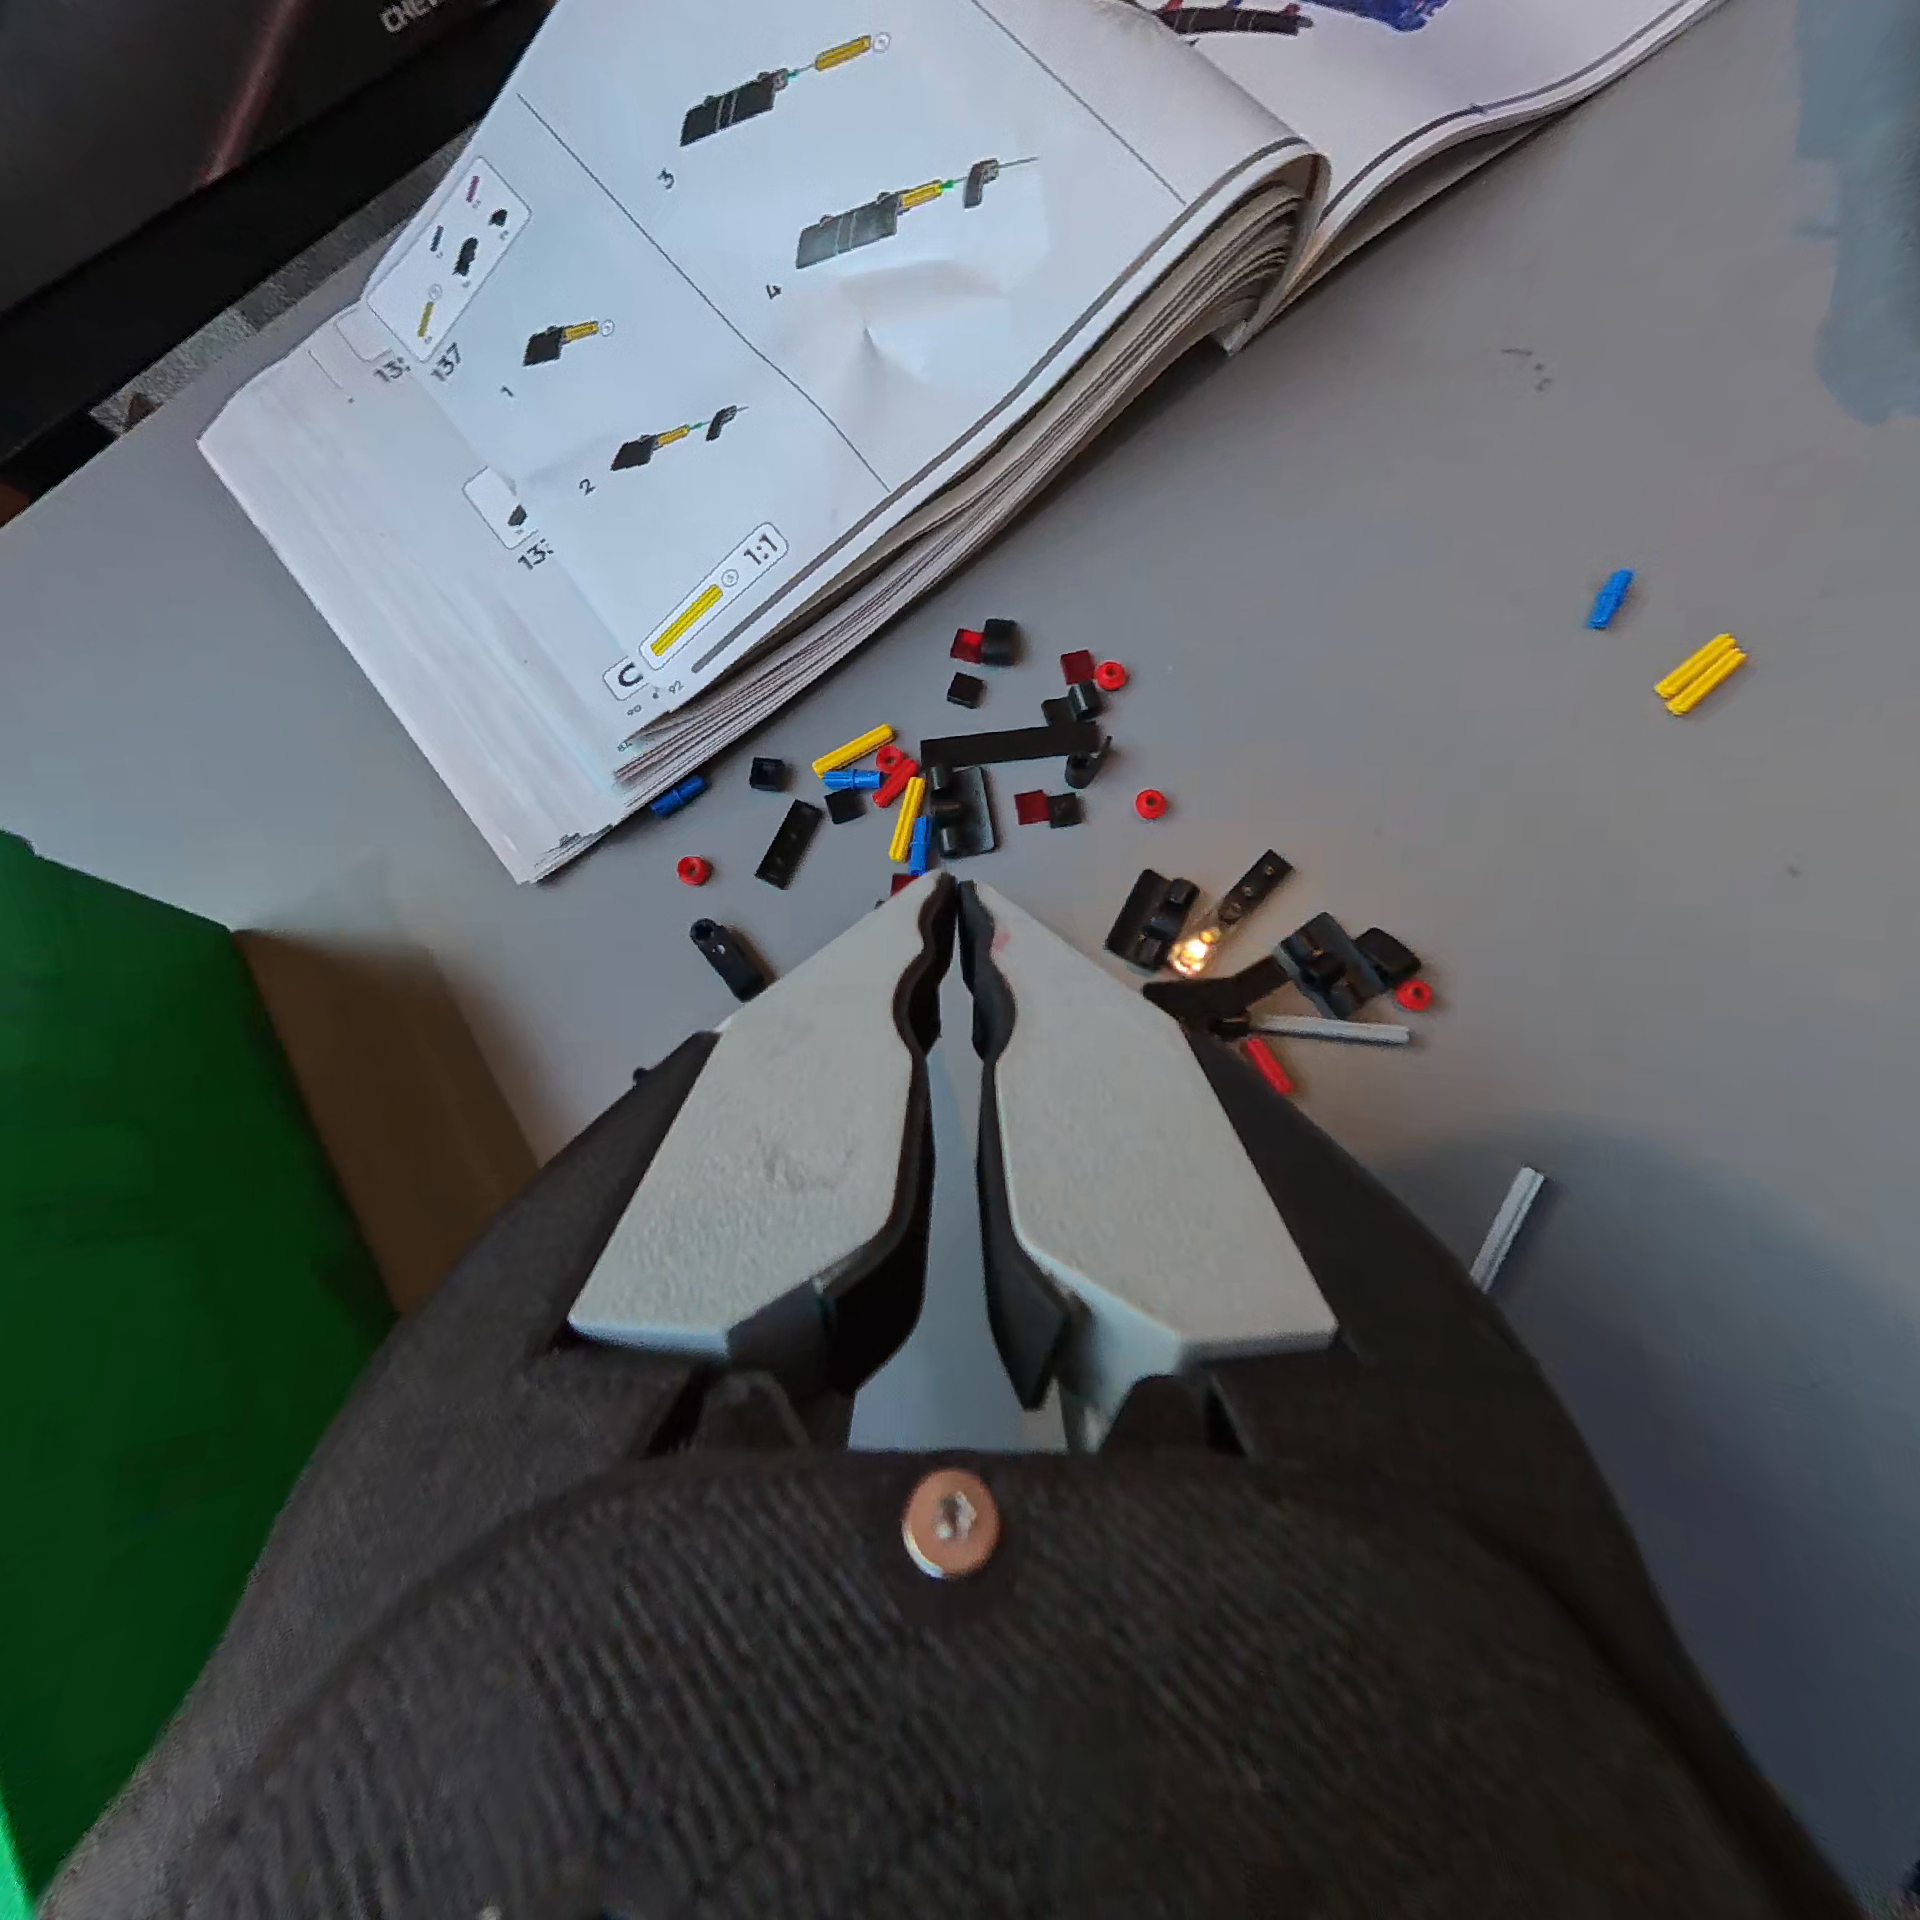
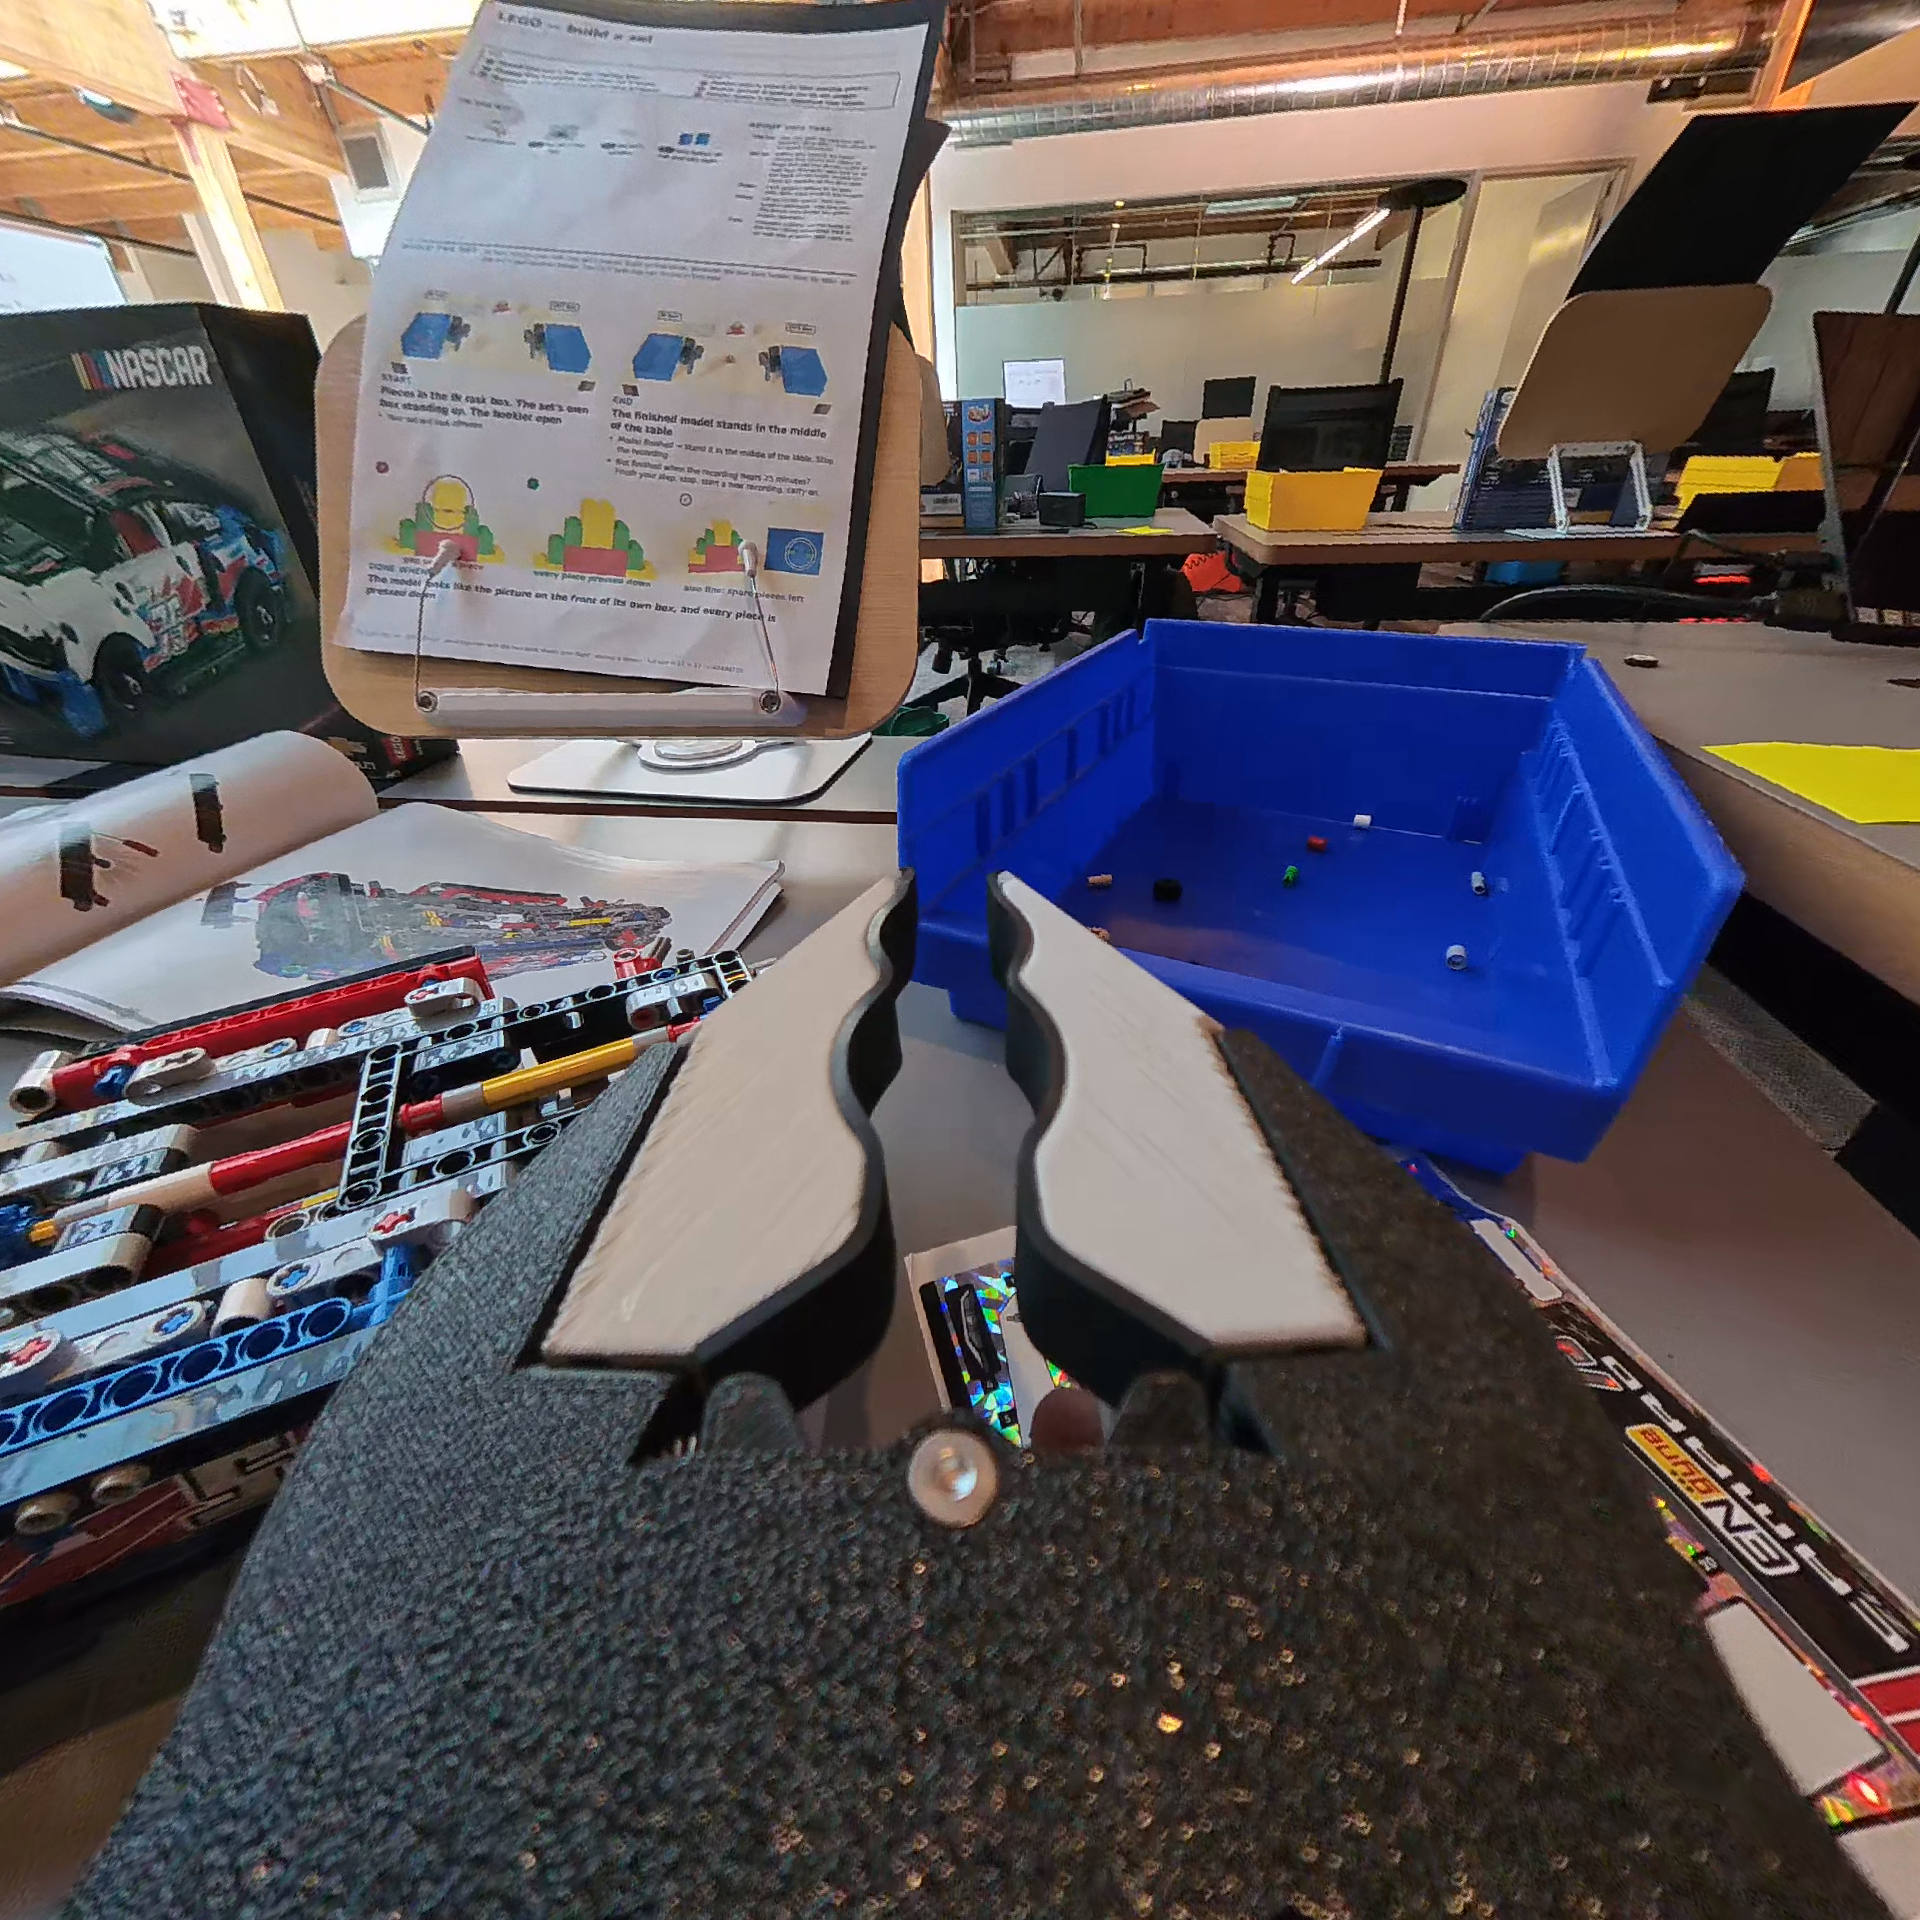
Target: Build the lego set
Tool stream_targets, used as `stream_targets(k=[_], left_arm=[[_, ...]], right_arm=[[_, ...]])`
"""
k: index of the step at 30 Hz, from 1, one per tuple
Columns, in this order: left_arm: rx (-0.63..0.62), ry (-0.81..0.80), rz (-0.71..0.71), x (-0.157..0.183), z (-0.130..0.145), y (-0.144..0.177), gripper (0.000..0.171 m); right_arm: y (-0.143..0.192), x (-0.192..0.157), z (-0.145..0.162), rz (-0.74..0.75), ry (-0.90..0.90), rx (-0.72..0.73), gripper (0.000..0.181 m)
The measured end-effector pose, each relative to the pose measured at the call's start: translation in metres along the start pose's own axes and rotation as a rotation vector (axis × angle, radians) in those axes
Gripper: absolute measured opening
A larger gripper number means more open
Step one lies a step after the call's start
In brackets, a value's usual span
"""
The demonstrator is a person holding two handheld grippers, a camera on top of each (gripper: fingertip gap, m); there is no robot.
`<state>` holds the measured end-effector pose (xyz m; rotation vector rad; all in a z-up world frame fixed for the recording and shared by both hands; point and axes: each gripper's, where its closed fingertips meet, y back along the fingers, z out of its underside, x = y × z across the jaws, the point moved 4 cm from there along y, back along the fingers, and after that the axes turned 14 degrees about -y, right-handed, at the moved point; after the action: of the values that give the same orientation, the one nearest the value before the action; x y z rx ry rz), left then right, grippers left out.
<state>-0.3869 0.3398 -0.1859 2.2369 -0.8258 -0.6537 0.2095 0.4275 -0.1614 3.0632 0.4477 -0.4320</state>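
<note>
From the left wrist view, small loose lego pieces (image 1: 966, 774) in black, red, yellow and blue lay scattered on the grey bench (image 1: 1455, 499), just below the open instruction booklet (image 1: 727, 343). The left tongs (image 1: 954, 896) were closed tip to tip with nothing between them, hovering at the near edge of that scatter.

From the right wrist view, the part-built lego model (image 2: 291, 1122), red, black, grey and blue beams, lay left of the right tongs (image 2: 951, 888), which stood partly open and empty before the blue bin (image 2: 1621, 997).
</note>
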Motion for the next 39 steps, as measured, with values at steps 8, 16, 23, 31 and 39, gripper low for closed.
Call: stream_targets(k=[8, 16, 23, 31, 39], left_arm=[[-0.167, -0.138, 0.234, 0.04, 0.006, -0.001, 0.0], [-0.216, -0.167, 0.29, 0.075, 0.012, -0.004, 0.0], [-0.261, -0.157, 0.279, 0.084, 0.018, -0.012, 0.001], [-0.256, -0.156, 0.259, 0.084, 0.022, -0.011, 0.003], [-0.248, -0.152, 0.246, 0.082, 0.025, -0.01, 0.002]], right_arm=[[0.003, 0.003, -0.003, -0.011, -0.035, 0.019, 0.013], [0.004, 0.006, -0.005, -0.018, -0.066, 0.034, 0.013], [0.005, 0.004, -0.005, -0.025, -0.069, 0.035, 0.013], [0.004, 0.003, -0.004, -0.023, -0.057, 0.028, 0.013], [0.004, 0.003, -0.003, -0.018, -0.051, 0.023, 0.013]])
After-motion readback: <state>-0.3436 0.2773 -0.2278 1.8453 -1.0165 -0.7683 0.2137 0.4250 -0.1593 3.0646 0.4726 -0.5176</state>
